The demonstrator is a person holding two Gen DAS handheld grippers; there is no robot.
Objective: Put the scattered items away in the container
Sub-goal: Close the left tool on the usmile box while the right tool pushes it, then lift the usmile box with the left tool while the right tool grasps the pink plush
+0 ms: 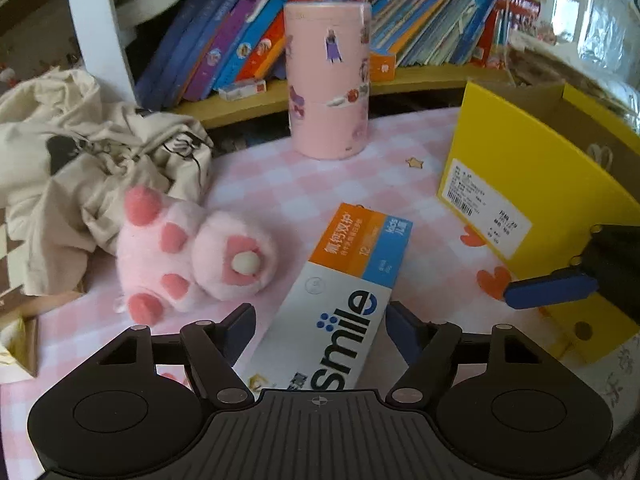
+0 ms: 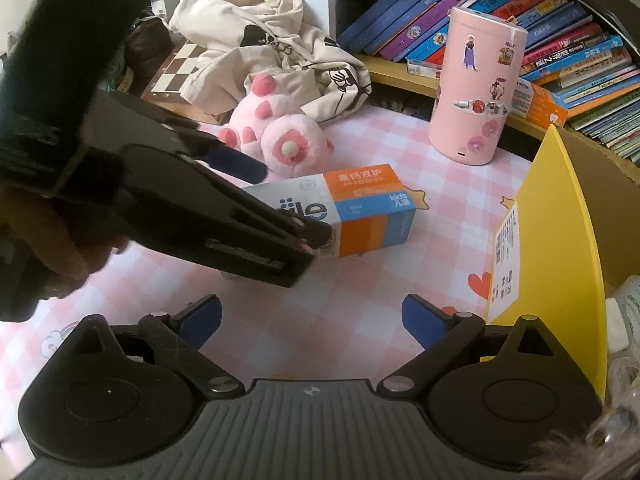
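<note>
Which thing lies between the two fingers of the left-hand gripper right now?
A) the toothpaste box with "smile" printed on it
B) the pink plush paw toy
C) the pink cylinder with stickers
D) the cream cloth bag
A: the left wrist view shows the toothpaste box lying between the open fingers of the left gripper, while the plush toy sits off to the side of it.

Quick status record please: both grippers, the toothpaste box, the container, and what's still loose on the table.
left gripper: open, jaws either side of the white, orange and blue toothpaste carton, pads not yet pressing
right gripper: open, empty, above the pink checked tablecloth
container: yellow cardboard box, to the right of the carton
still loose: fluffy pink paw plush, pink stickered cylinder
</note>
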